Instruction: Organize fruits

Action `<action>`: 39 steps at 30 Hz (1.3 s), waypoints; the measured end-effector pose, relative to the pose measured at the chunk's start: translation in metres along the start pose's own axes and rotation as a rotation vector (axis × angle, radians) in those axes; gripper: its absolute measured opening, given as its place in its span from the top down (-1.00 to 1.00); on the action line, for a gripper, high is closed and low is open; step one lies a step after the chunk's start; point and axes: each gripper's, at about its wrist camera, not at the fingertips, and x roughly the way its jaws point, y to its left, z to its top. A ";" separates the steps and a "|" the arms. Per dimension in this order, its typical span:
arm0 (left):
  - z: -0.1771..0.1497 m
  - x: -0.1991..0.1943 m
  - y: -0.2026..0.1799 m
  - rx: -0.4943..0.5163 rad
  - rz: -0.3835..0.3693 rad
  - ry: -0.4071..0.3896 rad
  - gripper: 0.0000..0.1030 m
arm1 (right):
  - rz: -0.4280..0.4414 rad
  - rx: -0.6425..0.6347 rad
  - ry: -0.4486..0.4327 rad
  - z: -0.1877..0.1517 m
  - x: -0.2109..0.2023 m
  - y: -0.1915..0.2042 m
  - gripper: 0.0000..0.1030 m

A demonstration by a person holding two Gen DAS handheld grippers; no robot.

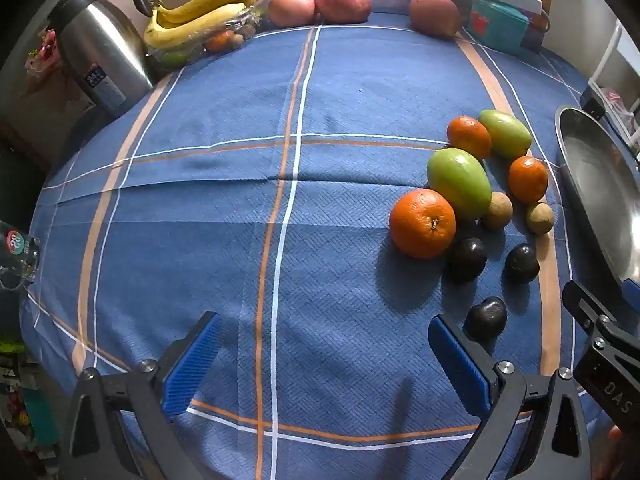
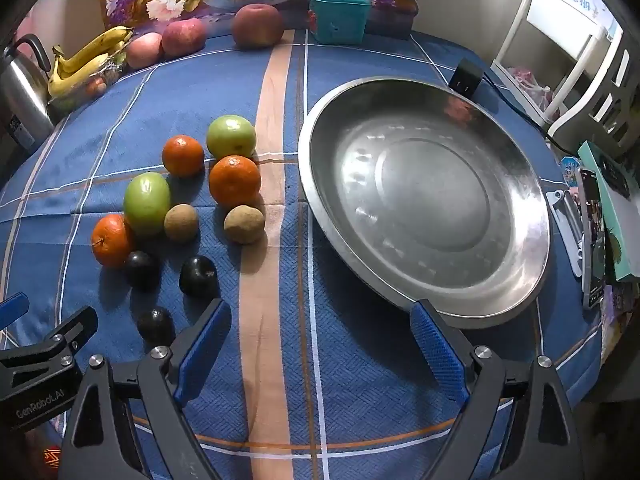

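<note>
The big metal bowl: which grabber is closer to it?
Right. The right gripper hangs just short of the metal bowl's near rim; the left gripper is farther left, beyond the fruit.

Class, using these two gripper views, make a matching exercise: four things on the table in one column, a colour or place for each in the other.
1. metal basin
2. bananas
3. nearest dark plum
4. kettle

a. far left corner, silver
b. just left of the right hand-held gripper
c. empty, right of the fruit group
d. yellow, beside the kettle

Pairs: 1-c, 2-d, 3-b, 4-a
</note>
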 end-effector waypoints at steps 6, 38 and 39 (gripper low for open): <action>-0.001 0.002 -0.001 0.002 0.016 -0.006 -1.00 | 0.001 -0.003 0.000 -0.001 -0.001 0.000 -0.77; -0.002 0.009 0.023 -0.076 -0.009 -0.062 -1.00 | -0.031 0.011 -0.014 -0.001 -0.001 -0.002 -0.77; -0.002 0.009 0.023 -0.074 0.002 -0.061 -1.00 | -0.028 0.012 -0.016 0.000 -0.001 -0.003 -0.77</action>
